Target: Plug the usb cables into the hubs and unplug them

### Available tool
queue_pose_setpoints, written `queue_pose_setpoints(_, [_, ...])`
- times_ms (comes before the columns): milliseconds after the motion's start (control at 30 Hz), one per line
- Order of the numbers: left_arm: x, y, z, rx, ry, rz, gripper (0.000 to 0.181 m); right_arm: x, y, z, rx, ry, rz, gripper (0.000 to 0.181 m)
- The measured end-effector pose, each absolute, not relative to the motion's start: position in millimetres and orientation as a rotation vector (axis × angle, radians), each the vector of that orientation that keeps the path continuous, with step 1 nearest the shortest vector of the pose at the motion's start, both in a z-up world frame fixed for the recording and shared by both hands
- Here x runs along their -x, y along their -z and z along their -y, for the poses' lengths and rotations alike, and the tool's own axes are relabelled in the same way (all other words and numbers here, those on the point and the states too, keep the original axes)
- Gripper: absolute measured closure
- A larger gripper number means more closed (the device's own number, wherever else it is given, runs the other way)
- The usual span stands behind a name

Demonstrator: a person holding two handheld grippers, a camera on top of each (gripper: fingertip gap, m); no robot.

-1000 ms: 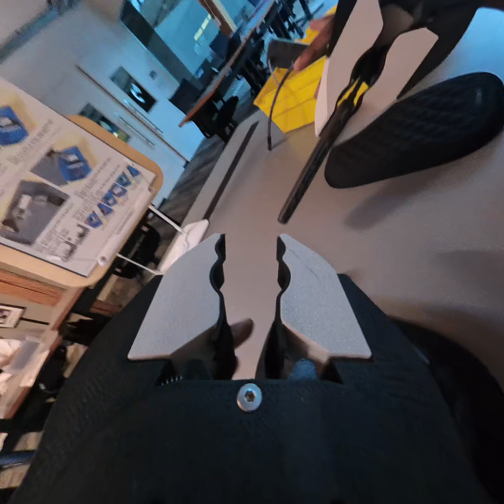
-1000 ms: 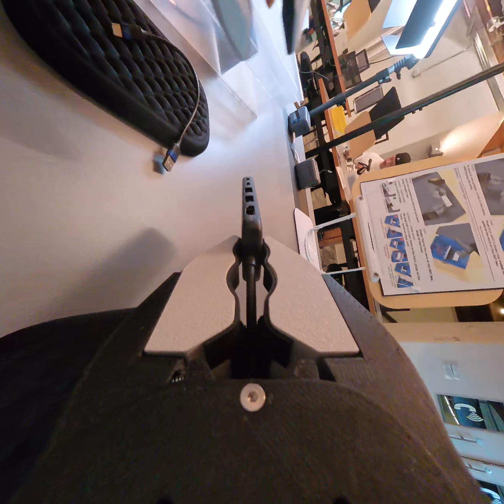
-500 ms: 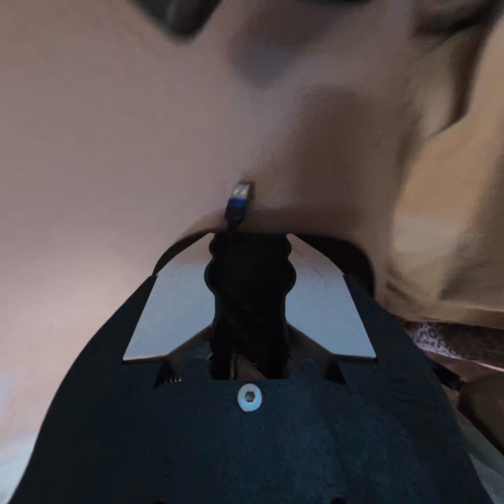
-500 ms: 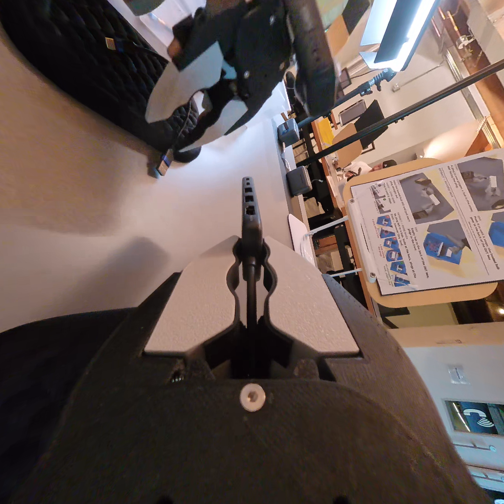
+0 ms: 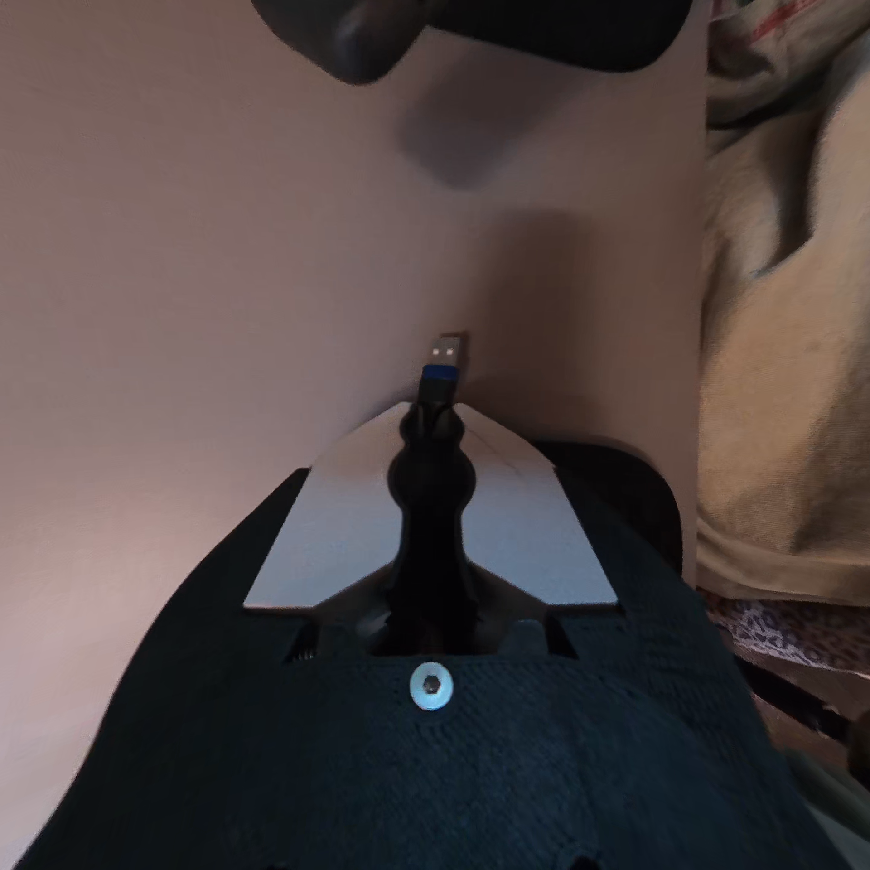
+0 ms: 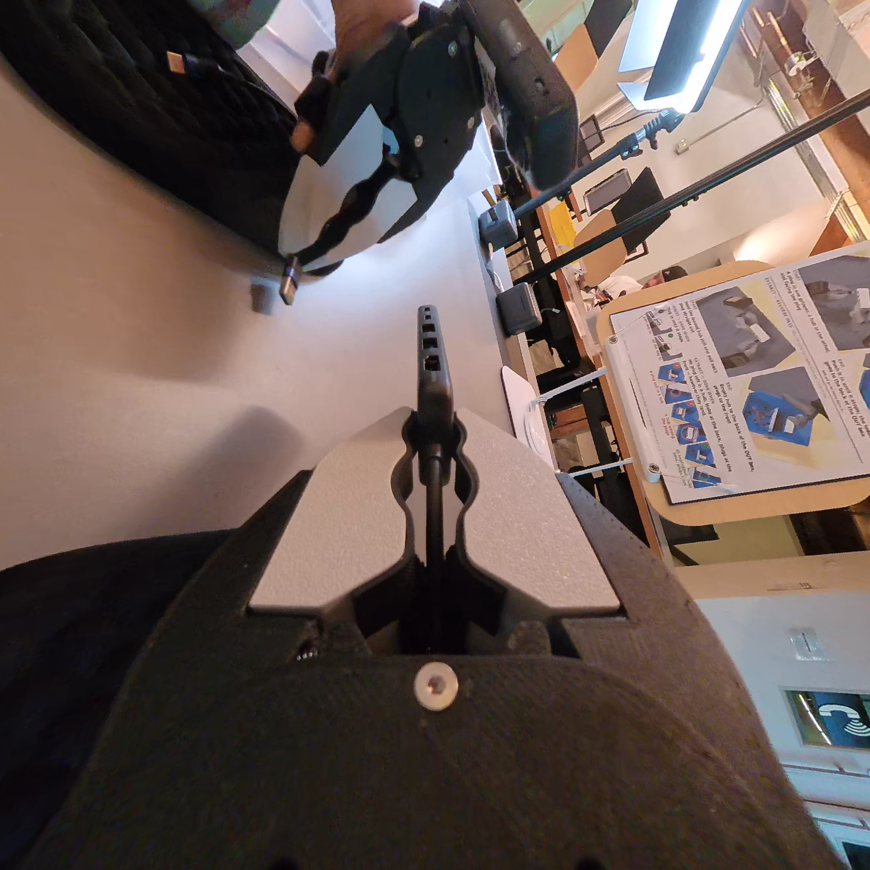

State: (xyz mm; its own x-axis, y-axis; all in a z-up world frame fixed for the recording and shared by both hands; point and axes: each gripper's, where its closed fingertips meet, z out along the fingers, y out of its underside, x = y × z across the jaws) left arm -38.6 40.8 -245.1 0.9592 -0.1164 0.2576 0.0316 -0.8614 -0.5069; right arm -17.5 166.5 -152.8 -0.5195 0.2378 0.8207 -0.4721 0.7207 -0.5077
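My left gripper [image 5: 433,414] is shut on a black USB plug [image 5: 445,362] with a blue band; its metal tip sticks out past the fingertips, above the pale table [image 5: 188,282]. The right wrist view shows this gripper [image 6: 308,256] and its plug [image 6: 289,281] at the edge of a black quilted pad [image 6: 141,132]. My right gripper [image 6: 433,419] is shut on the end of a slim black USB hub [image 6: 432,358], which points forward with its ports showing. The hub's cable runs back between the fingers. The plug and the hub are apart.
A second USB plug [image 6: 176,61] lies on the quilted pad. An instruction board [image 6: 753,376] on a stand and grey boxes [image 6: 518,306] stand beyond the table's far edge. A person's beige clothing [image 5: 777,329] is at the table's right edge. A blurred black shape [image 5: 471,28] is at the top. Left tips to right tips: about 15 cm.
My left gripper was open and empty; it swung over to the plug by the quilted pad and shut on it. The right gripper has kept its hold on the hub.
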Motion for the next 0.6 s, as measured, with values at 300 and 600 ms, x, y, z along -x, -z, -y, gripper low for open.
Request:
queue_pose_setpoints(300, [61.3,199.4,-51.1,2.378,-0.157,0.137,0.174,27.5,154.2,-165.1,-0.123,-0.869,1.906,0.169])
queue_pose_setpoints(600, [50.7,169.5,-63.5,2.248,-0.489,0.110,0.175,35.7,151.3,-157.4,-0.087,-0.798,1.870,0.169])
